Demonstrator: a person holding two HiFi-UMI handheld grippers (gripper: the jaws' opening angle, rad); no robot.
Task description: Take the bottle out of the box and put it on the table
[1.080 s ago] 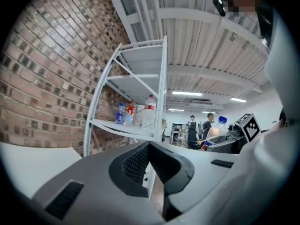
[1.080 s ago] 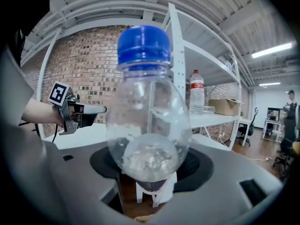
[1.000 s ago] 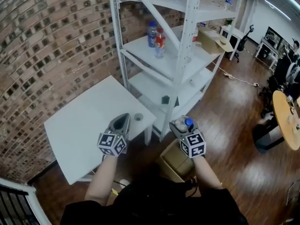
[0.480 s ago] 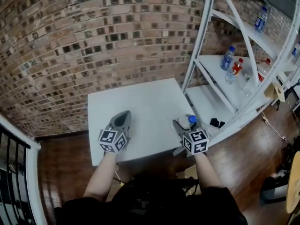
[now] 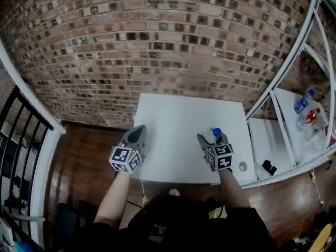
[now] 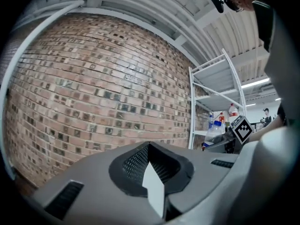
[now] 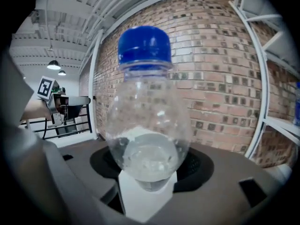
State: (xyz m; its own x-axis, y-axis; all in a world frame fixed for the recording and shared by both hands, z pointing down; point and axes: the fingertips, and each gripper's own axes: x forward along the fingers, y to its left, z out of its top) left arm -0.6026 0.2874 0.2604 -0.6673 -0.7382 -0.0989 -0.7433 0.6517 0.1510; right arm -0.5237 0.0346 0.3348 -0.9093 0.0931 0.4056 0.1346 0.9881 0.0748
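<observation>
A clear plastic bottle with a blue screw cap (image 7: 147, 121) sits clamped between the jaws of the right gripper (image 5: 212, 142). The pads press on the rounded lower body, where a little water has gathered. The neck and cap rise free above the jaws. In the head view the bottle hangs over the near right part of the white square table (image 5: 178, 114), cap pointing away from the person. No view shows whether its base touches the tabletop.

The left gripper (image 5: 136, 134) hovers over the table's near left edge, level with the right one and well apart from it. Its jaws are drawn together with nothing between them, and its view looks past them at the red-brown brick wall (image 6: 93, 102) behind the table.

A small grey round object (image 5: 242, 166) lies on the table's near right corner, just beside the right gripper's marker cube. A white metal shelf rack (image 5: 286, 125) stands right of the table, with several more bottles on one shelf. A black railing (image 5: 21, 140) runs left of the table, beyond a strip of dark wooden floor.
</observation>
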